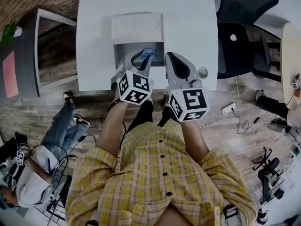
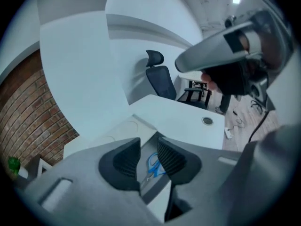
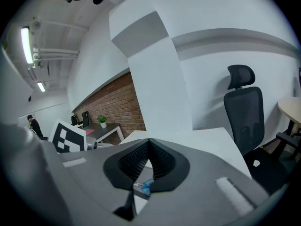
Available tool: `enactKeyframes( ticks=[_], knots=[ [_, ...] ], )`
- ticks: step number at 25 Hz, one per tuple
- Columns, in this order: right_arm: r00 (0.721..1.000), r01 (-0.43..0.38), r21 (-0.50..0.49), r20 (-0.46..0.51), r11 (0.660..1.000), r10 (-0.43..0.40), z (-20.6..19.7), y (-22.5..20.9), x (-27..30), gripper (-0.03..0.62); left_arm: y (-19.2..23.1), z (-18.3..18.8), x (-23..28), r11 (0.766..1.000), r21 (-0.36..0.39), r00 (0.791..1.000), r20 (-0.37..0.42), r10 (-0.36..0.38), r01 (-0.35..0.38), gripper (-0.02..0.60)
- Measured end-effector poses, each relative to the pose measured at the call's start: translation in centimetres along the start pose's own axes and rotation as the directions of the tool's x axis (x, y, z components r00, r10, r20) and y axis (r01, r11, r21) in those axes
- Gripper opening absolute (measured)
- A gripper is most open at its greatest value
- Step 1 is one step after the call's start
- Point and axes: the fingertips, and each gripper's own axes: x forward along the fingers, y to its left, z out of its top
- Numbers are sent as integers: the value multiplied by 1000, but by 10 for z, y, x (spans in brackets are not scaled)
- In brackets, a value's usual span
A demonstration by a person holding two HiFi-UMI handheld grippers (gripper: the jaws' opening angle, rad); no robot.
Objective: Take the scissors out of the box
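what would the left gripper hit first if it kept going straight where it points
Most likely the blue-handled metal scissors lying in the open grey box; they sit in line between the left gripper's open jaws, though depth is unclear.

In the head view my left gripper (image 1: pixel 139 59) covered most of the scissors (image 1: pixel 149 52) in the box (image 1: pixel 121 51). Only the blue handle loops showed past it, and the box's near wall lay hidden behind both grippers. Between my left jaws, the blade ends slipped behind the left pad. Under the jaws of my right gripper (image 3: pixel 149 142), just a scrap of blue handle showed. A small round thing (image 1: pixel 202 72) on the counter (image 1: pixel 94 41), right of the box, was too small to tell. The person (image 1: pixel 33 192) on the floor (image 1: pixel 28 119), near left, was cut off by the edge.
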Motion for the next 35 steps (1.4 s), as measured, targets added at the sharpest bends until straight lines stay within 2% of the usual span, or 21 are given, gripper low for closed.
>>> enactKeyframes(
  ticks=[3, 10, 13, 18, 22, 27, 35],
  knots=[
    [1000, 3, 7, -4, 1000, -3, -2, -6, 5, 5, -5, -12, 17, 996, 84, 997, -65, -39, 44, 110],
    [1000, 2, 17, -27, 1000, -2, -10, -11, 12, 5, -15, -28, 45, 967, 206, 982, -148, -117, 147, 128],
    [1000, 4, 17, -31, 1000, -3, -9, -13, 14, 5, -19, -37, 56, 939, 280, 969, -203, -144, 198, 127],
    [999, 4, 36, -41, 999, -2, -15, -21, 18, 5, -31, -54, 73, 871, 377, 933, -292, -209, 313, 129],
    [999, 11, 36, -48, 999, -10, -19, -29, 19, 5, -37, -59, 86, 841, 395, 913, -324, -249, 370, 129],
    [999, 16, 29, -52, 999, -14, -22, -30, 27, 5, -40, -84, 111, 796, 412, 876, -388, -286, 443, 129],
    [998, 31, 42, -59, 999, -29, -18, -40, 25, 5, -47, -94, 125, 770, 392, 836, -449, -316, 502, 117]
  ],
)
